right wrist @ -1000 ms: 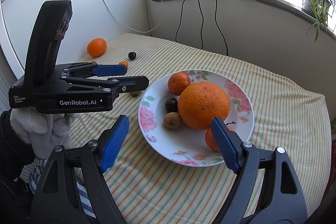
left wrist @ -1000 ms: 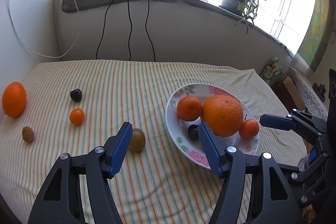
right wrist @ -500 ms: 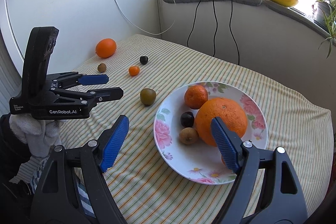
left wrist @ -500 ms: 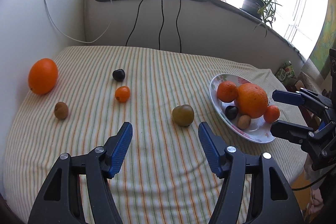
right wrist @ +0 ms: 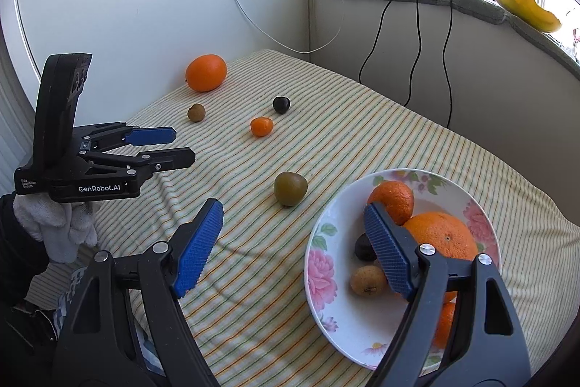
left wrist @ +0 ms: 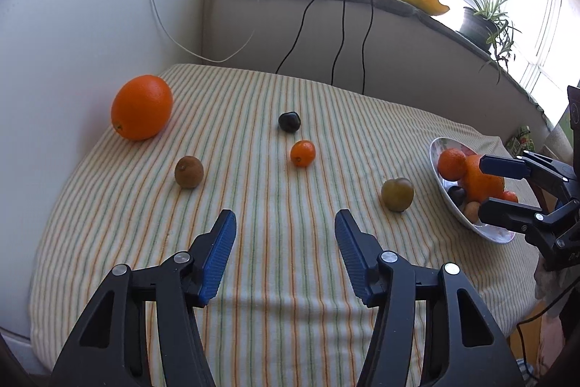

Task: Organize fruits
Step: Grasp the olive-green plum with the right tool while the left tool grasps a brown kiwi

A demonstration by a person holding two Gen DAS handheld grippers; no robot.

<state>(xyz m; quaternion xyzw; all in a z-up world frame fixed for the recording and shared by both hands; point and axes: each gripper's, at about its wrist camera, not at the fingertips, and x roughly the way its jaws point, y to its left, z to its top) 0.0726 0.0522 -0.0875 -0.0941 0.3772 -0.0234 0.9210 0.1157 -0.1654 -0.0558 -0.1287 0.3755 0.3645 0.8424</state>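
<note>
five loose fruits (left wrist: 397, 194) on striped cloth (left wrist: 253, 242), flowered plate (right wrist: 319, 263) beside; left gripper (left wrist: 284, 252) narrowing, right gripper (right wrist: 293, 249) apart, both empty

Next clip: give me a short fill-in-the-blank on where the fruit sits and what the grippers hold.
1. The number of fruits lying loose on the striped cloth, off the plate, is ____.
2. The rim of the plate is decorated with pink ____.
3. The loose fruit nearest the plate is the greenish-brown fruit; the one farthest from it is the large ____.
4. Between the fingers of the left gripper and the right gripper there is ____ held.

Missing words: five; flowers; orange; nothing
</note>
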